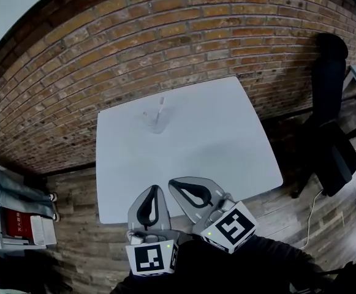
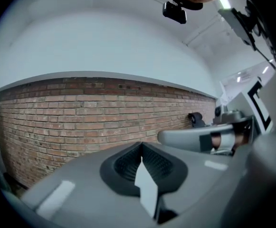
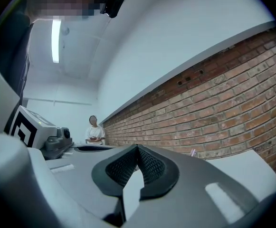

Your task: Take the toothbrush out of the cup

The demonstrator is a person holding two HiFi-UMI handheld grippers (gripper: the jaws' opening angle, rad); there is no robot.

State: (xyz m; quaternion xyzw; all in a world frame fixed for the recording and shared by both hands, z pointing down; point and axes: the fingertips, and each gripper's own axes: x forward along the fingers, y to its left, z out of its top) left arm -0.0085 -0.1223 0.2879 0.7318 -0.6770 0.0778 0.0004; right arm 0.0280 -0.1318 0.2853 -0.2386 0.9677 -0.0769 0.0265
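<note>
A clear cup [image 1: 155,121] stands on the far part of the white table [image 1: 227,146], with a pale toothbrush [image 1: 161,106] leaning upright in it. Both grippers hover at the table's near edge, well short of the cup. My left gripper [image 1: 155,188] is shut with nothing between its pads [image 2: 149,163]. Beside it on the right, my right gripper [image 1: 173,183] is also shut and empty. In the right gripper view only the toothbrush tip [image 3: 193,152] shows above the shut jaws. The left gripper view shows the right gripper's finger [image 2: 195,139] but not the cup.
A brick wall [image 1: 135,35] runs behind the table. A black office chair [image 1: 332,127] stands right of the table. A person's legs [image 1: 18,192] and a stack of books [image 1: 19,226] are on the wooden floor at the left.
</note>
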